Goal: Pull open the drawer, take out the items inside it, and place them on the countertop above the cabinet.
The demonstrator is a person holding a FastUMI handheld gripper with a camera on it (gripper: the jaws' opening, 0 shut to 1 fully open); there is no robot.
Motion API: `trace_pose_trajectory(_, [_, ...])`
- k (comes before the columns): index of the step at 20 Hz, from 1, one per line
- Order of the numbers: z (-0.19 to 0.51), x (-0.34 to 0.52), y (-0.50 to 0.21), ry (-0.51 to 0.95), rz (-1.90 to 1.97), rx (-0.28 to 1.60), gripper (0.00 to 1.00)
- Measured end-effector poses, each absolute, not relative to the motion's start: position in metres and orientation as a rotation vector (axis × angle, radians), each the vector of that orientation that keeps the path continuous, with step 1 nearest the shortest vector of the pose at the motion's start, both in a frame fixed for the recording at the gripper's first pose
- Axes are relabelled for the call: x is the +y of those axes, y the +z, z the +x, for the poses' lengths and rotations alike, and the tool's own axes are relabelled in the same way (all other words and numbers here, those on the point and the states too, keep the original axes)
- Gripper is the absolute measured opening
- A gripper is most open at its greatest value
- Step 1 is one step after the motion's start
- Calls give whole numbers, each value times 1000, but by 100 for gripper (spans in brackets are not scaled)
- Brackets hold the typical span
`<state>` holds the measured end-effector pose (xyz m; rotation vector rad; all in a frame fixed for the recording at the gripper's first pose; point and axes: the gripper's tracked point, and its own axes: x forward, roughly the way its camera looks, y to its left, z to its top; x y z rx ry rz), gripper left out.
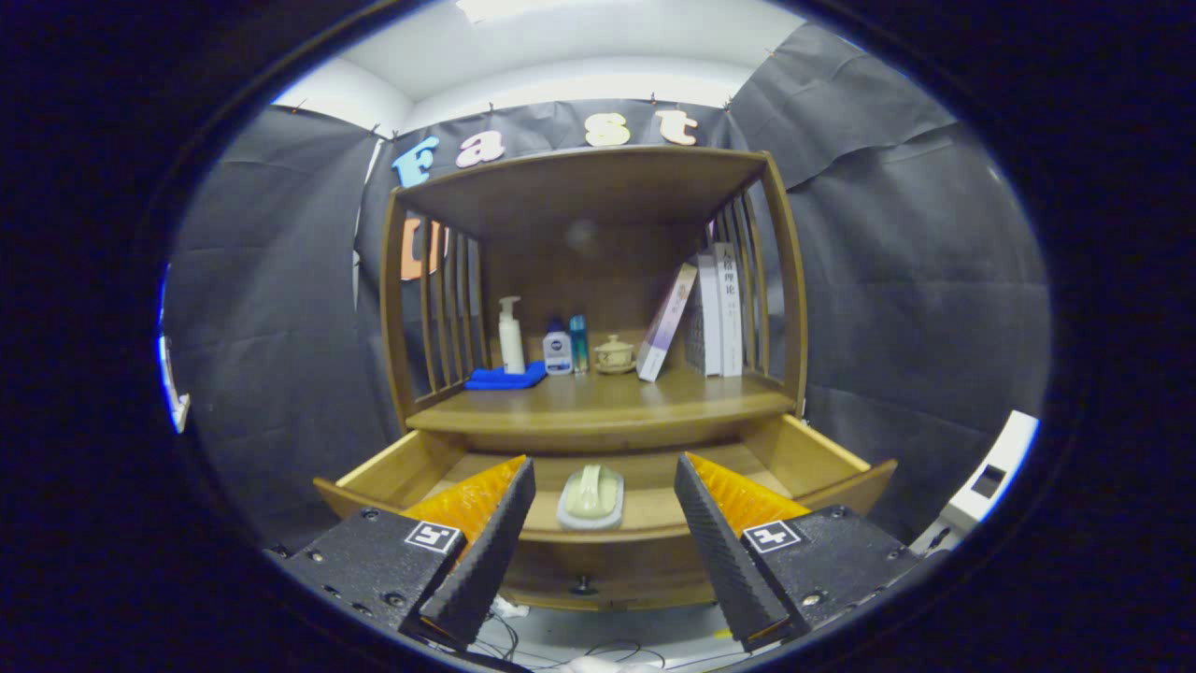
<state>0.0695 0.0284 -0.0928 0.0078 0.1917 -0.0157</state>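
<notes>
At the lower left of the frame one finger (481,537) of the gripper (598,551) angles inward; its partner sits at the lower right, and the two are spread wide with nothing between them but air, held that way, it seems, to straddle the item ahead. On the countertop (607,407), from the left: a blue cloth (505,378), a white pump bottle (510,335), a small blue-capped bottle (558,349) whose label is too small to read, a slim teal bottle (579,342), a lidded cup (615,355), then books (710,313) leaning at the right; their spines carry Chinese characters. Lower centre, the drawer (804,458) stands pulled open; a pale green item in a white dish (590,495) lies inside, just beyond the fingers, likely the next thing to lift.
</notes>
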Motion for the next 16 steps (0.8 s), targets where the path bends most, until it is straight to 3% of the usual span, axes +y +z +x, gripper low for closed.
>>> trace_pose_trajectory(7, [141, 43, -64, 38, 30, 372, 96])
trace_pose_trajectory(16, [202, 41, -134, 8, -33, 848, 95])
